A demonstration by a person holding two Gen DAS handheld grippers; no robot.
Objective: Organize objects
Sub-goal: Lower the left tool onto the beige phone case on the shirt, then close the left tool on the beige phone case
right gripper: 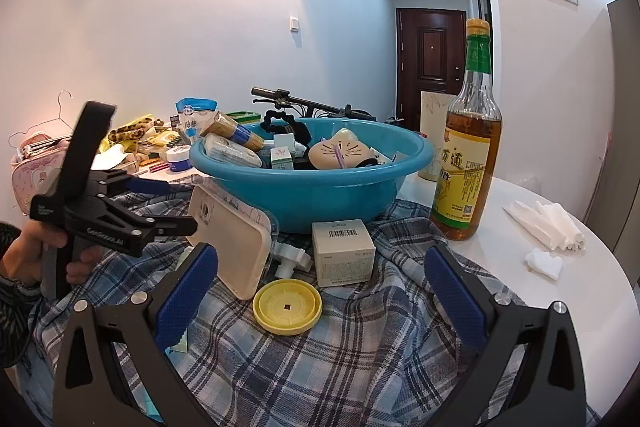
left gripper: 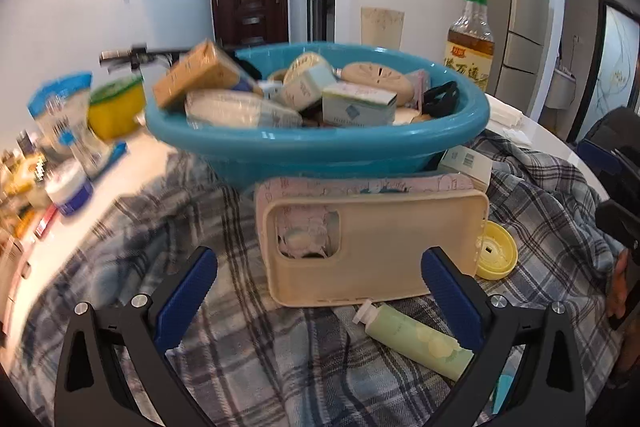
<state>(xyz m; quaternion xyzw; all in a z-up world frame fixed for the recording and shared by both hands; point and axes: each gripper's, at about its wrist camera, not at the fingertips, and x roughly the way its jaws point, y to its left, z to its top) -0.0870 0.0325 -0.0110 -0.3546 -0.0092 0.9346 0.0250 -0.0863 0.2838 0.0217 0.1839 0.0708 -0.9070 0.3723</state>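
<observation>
Beige phone case [left gripper: 376,247] on plaid cloth [left gripper: 240,347] before a full blue basin [left gripper: 320,151]; left gripper [left gripper: 320,287] and right gripper [right gripper: 320,279] both spread wide, empty

The left black claw with blue ribbed pads [left gripper: 319,283] spreads wide across the lower frame of its own view, the right black claw with blue pads [right gripper: 320,279] gapes likewise, and at middle left a bare hand [right gripper: 38,253] grips the left claw's handle.
</observation>
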